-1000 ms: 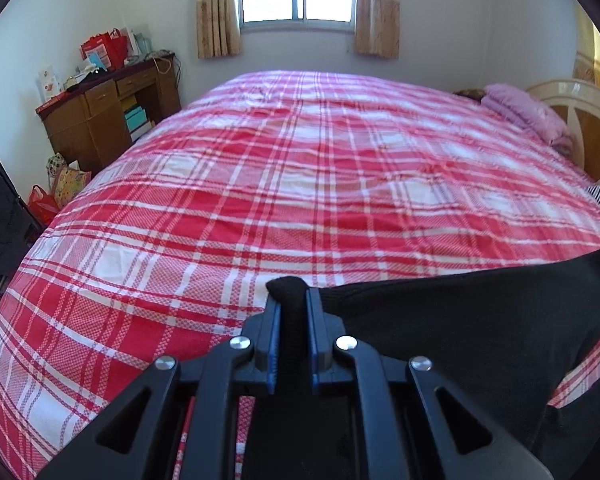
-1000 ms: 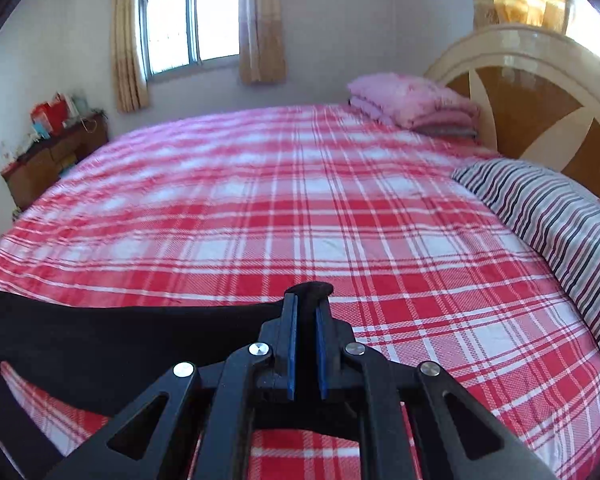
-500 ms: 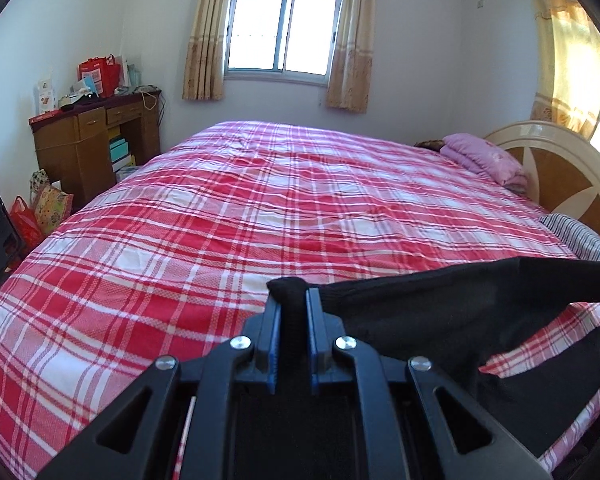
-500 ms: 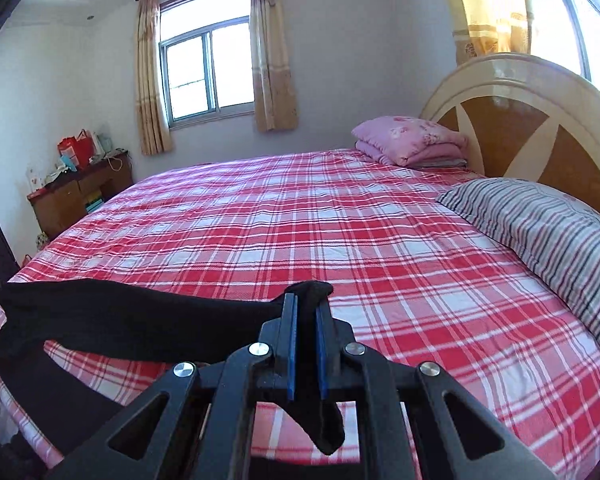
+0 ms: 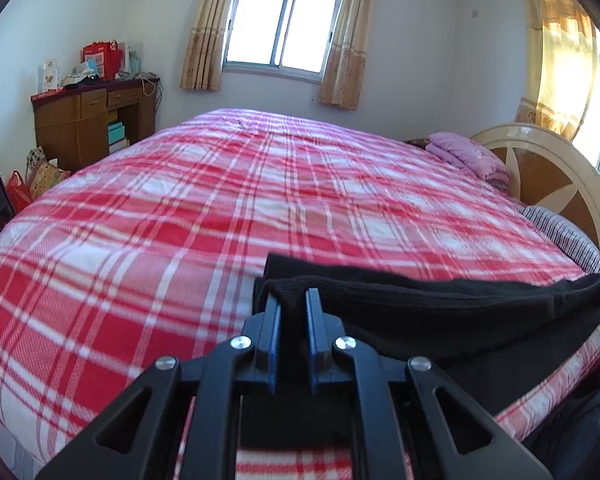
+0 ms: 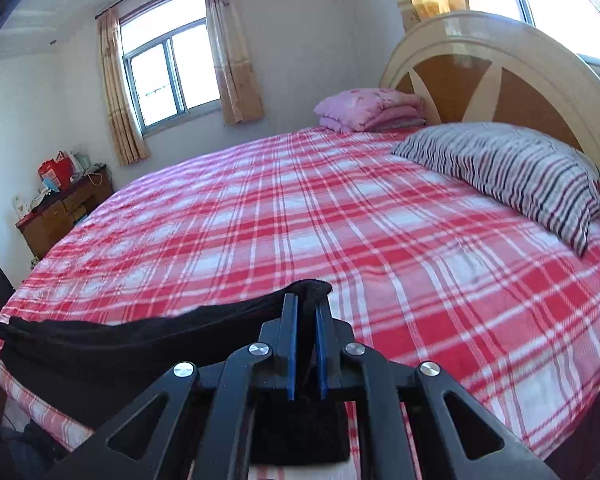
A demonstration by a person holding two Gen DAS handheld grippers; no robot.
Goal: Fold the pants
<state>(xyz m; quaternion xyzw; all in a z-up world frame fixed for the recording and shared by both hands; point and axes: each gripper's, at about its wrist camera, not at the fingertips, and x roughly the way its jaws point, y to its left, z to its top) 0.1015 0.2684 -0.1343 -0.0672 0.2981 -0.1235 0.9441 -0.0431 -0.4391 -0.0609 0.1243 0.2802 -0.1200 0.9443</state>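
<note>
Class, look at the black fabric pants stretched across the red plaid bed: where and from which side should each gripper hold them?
Grip the black fabric pants at their two end corners, coming from the near bed edge; the left gripper and right gripper pinch them there, keeping the edge taut.

The left gripper (image 5: 292,300) is showing black angular linkage arms with triangular cut-outs, four round silver screws and blue-lined jaws. The right gripper (image 6: 306,304) is displaying the same black frame, silver screws and blue lining.

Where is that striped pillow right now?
The striped pillow lies at the head of the bed, on the right of the right wrist view, against the headboard, with the folded pink blanket beyond it.
</note>
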